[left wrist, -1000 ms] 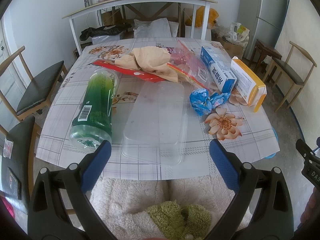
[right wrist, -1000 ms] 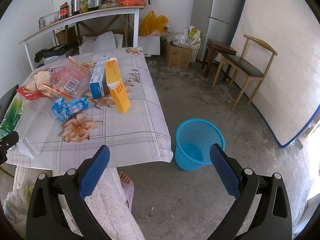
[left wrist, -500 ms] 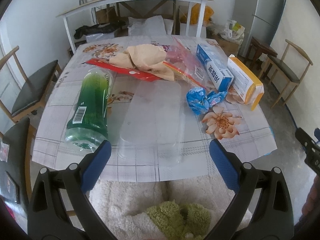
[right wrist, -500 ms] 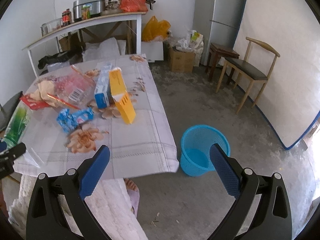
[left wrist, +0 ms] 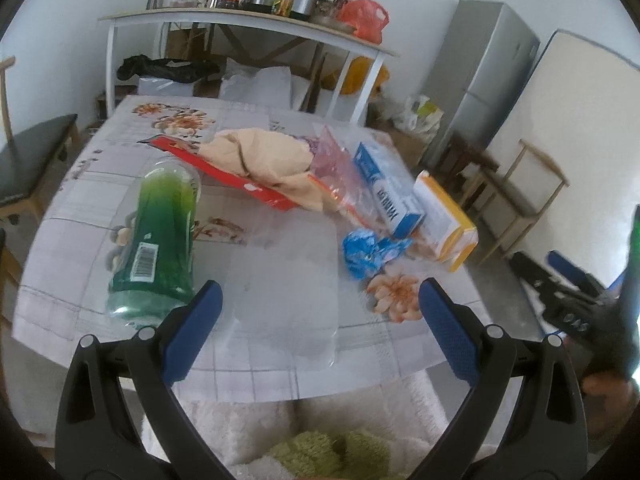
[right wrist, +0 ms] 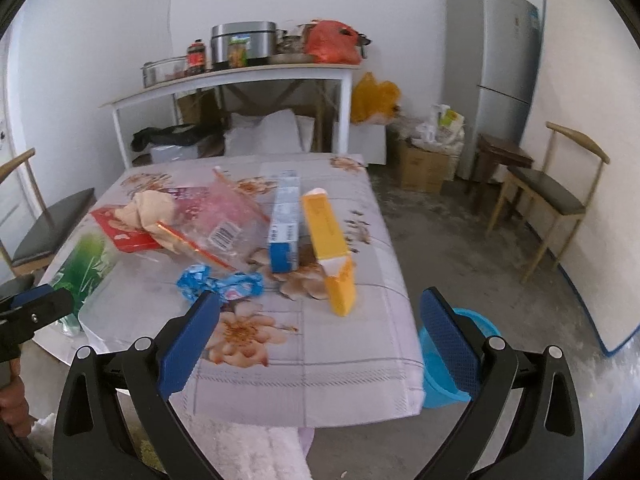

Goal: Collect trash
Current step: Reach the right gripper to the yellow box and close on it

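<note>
**Both grippers spread wide over the littered table**

Left wrist: the left gripper (left wrist: 320,328) gapes, empty, a clear plastic tray (left wrist: 288,280) between its fingers, green bottle (left wrist: 160,236) just left.

Right wrist: the right gripper (right wrist: 320,336) gapes, empty; blue wrapper (right wrist: 220,285) ahead-left, blue basket (right wrist: 440,376) on the floor behind its right finger.

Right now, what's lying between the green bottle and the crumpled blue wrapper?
A clear plastic tray lies between the green bottle and blue wrapper, best seen in the left wrist view.
</note>
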A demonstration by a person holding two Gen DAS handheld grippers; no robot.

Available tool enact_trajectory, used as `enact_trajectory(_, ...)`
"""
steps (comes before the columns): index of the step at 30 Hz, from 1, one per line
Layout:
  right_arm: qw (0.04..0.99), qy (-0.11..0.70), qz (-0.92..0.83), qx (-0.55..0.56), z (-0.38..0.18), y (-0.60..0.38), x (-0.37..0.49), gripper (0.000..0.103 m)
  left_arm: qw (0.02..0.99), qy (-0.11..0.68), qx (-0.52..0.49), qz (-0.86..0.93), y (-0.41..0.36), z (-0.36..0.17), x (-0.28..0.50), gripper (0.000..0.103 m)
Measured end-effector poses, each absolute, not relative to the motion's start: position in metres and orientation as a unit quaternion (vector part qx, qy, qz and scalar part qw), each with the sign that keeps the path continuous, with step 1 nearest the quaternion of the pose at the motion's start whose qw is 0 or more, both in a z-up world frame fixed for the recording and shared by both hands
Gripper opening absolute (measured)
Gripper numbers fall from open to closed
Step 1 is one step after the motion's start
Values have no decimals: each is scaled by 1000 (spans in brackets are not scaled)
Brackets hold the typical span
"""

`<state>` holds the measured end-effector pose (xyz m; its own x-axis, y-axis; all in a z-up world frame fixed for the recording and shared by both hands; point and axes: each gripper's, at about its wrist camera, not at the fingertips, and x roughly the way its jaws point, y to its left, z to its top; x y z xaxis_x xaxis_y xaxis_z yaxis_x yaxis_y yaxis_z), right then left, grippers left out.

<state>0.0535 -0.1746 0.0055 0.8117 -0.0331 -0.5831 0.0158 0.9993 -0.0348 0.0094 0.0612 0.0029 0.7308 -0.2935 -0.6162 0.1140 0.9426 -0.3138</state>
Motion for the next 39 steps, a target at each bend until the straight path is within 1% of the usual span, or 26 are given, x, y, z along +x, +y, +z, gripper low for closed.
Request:
enact_trajectory(3,953,302,-6,-13,8,-170,60,97,918,346,-146,-126,66,5,14,95)
enact_trajectory(9,957,289,1,5,18,-169,73,97,918,333,-141,-165,68,10,25,95)
enact_trajectory(17,957,290,-4,0,33,-181,101,97,925,311,-116,-187,68,19,35,95)
enact_trajectory(20,953,304,3,4,30,-187,122,97,930,301,-101,-187,69,22,33,95)
enact_trajectory(23,942,335,14,3,20,-192,146,89,933,296,-87,-184,71,23,32,95)
enact_trajectory(24,938,347,14,5,15,-194,153,86,934,295,-83,-183,71,22,32,95)
enact_trajectory(25,933,359,13,9,10,-196,160,80,934,296,-81,-183,72,22,31,95)
enact_trajectory(26,927,375,19,14,5,-198,168,77,934,296,-77,-182,72,22,31,95)
enact_trajectory(31,911,411,42,14,-14,-200,192,67,934,296,-42,-197,60,19,29,94)
enact_trajectory(35,901,431,52,13,-23,-202,201,60,932,293,31,-210,29,14,29,94)
enact_trajectory(36,899,435,50,13,-26,-203,203,57,932,290,54,-210,20,12,29,92)
enact_trajectory(38,894,445,53,14,-32,-206,207,53,927,289,108,-211,-3,6,29,73)
enact_trajectory(39,891,451,52,15,-35,-208,210,48,924,293,125,-210,-11,2,30,71)
